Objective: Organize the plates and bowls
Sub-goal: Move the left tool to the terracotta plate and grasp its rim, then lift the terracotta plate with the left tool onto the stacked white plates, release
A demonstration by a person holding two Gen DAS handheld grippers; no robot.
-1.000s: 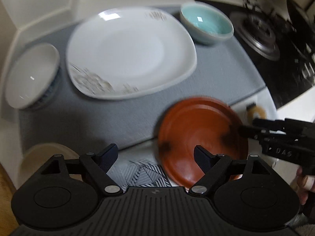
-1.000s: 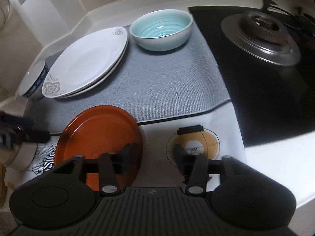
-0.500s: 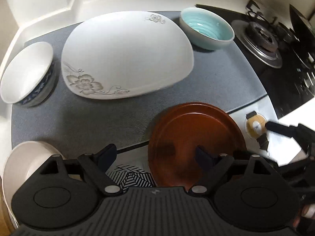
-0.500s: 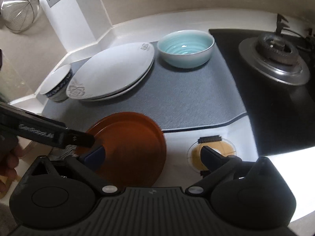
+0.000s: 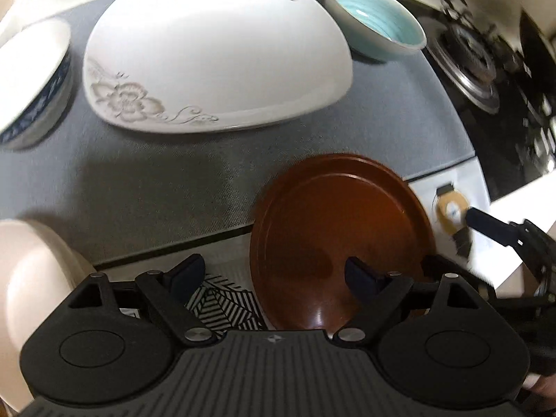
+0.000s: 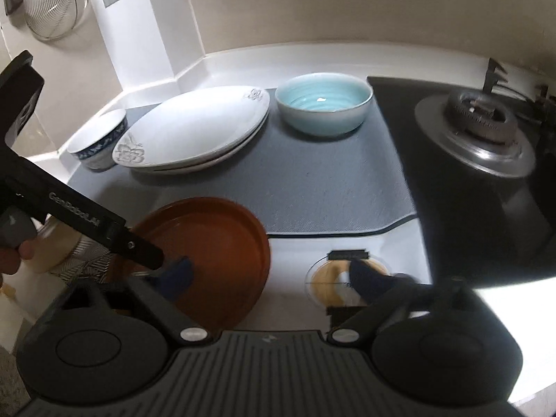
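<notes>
A brown-red plate (image 5: 342,222) (image 6: 212,246) lies at the front edge of the grey mat (image 5: 139,180) (image 6: 323,191). Two stacked white flowered plates (image 5: 215,55) (image 6: 194,135) lie on the mat behind it. A turquoise bowl (image 5: 378,21) (image 6: 325,104) stands to their right, a white bowl with blue pattern (image 5: 31,80) (image 6: 99,142) to their left. A cream bowl (image 5: 31,292) sits at the front left. My left gripper (image 5: 274,278) is open over the brown plate's left edge. My right gripper (image 6: 271,278) is open over its right edge.
A gas hob (image 6: 476,128) (image 5: 469,69) takes up the right of the counter. A round yellow marker (image 6: 347,278) (image 5: 451,210) lies on the white counter by the plate. A striped coaster (image 5: 222,305) lies at the front left. A wire strainer (image 6: 55,0) hangs on the wall.
My right gripper has opened and drawn back and up from the brown plate. My left gripper has moved in closer over the plate's left edge.
</notes>
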